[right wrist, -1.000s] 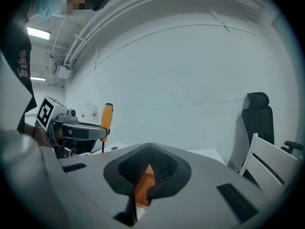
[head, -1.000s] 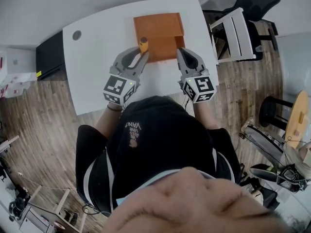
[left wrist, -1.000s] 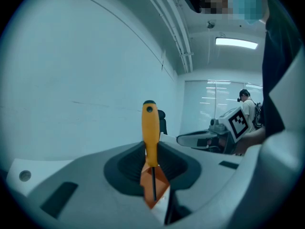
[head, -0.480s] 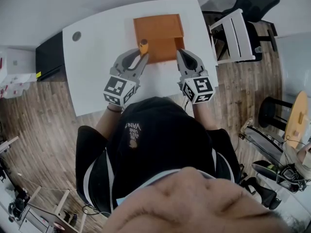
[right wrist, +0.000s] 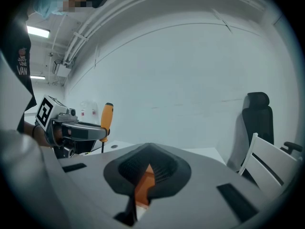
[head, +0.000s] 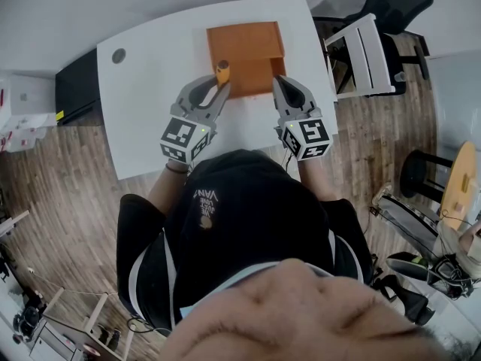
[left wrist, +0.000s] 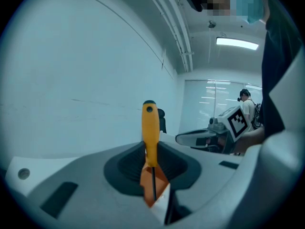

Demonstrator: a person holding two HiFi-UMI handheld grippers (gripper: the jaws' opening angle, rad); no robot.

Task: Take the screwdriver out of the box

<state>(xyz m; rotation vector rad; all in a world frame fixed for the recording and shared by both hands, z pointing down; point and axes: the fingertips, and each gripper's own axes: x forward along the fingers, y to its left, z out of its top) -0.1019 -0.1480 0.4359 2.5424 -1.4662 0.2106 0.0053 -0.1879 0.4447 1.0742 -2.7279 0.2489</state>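
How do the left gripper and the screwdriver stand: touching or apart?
Touching. In the left gripper view the left gripper clamps the screwdriver by its handle.

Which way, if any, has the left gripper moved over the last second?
No. The left gripper, shut on the screwdriver, sits at the same spot by the near left corner of the box.

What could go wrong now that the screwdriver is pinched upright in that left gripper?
The screwdriver is held only low on its handle by the left gripper, so it might tip or slip. Its shaft hangs by the box, so it could catch the rim.
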